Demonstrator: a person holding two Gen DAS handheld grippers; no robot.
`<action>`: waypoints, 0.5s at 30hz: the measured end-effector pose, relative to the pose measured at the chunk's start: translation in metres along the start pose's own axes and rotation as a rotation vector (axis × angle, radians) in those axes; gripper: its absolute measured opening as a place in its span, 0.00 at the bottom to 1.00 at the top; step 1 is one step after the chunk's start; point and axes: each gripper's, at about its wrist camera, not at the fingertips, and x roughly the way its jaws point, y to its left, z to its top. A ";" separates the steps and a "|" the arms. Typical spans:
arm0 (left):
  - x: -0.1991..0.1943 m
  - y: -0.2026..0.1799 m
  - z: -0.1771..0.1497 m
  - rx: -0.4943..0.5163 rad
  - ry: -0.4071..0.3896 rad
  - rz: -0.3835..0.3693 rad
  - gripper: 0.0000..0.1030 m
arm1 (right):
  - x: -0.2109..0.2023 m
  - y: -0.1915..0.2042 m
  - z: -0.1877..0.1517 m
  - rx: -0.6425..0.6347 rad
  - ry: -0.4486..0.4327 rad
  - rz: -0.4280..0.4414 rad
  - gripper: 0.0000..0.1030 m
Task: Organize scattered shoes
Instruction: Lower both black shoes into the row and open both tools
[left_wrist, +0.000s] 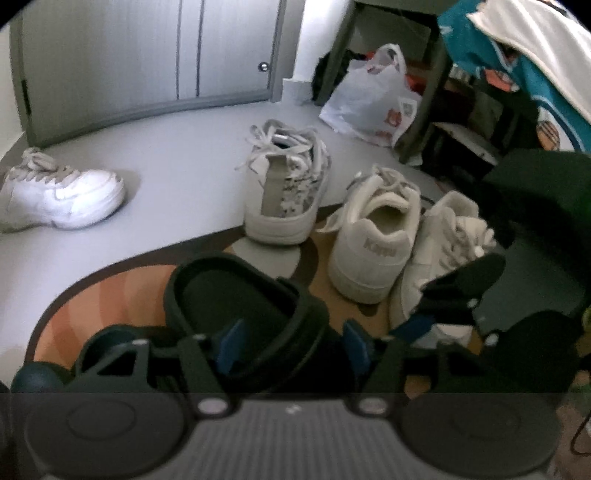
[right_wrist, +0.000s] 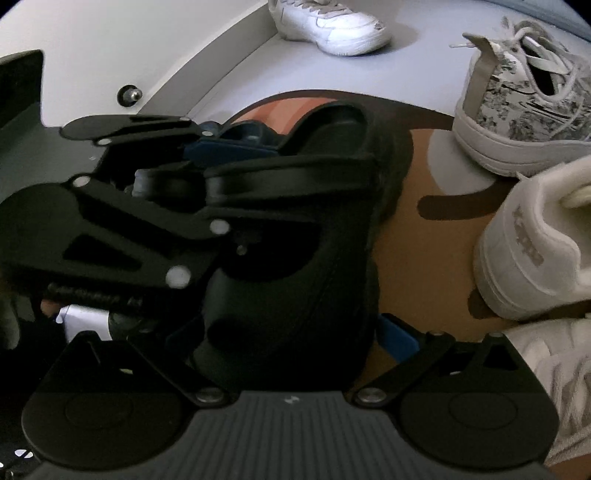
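A black clog lies on the patterned rug, and both grippers are on it. My left gripper is shut on its side wall, blue pads either side. My right gripper straddles the same black clog, which fills the gap between its fingers; it looks shut on it. The left gripper shows in the right wrist view on the clog's far side. Two off-white sneakers stand side by side at right. A floral-print sneaker stands behind them. A white sneaker lies far left.
A white plastic bag sits by a dark rack leg at the back right. Clothes hang at the upper right. A grey cabinet lines the back wall. A door stop sticks out of the floor.
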 end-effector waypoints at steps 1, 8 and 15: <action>-0.002 0.000 0.000 -0.009 0.003 -0.004 0.60 | 0.003 0.002 0.001 -0.011 0.004 0.002 1.00; -0.009 -0.004 -0.004 -0.018 0.002 0.009 0.60 | 0.007 0.011 -0.003 -0.002 0.004 -0.009 1.00; 0.008 0.007 -0.003 -0.060 0.040 0.004 0.63 | 0.010 0.015 -0.003 0.020 0.062 0.054 1.00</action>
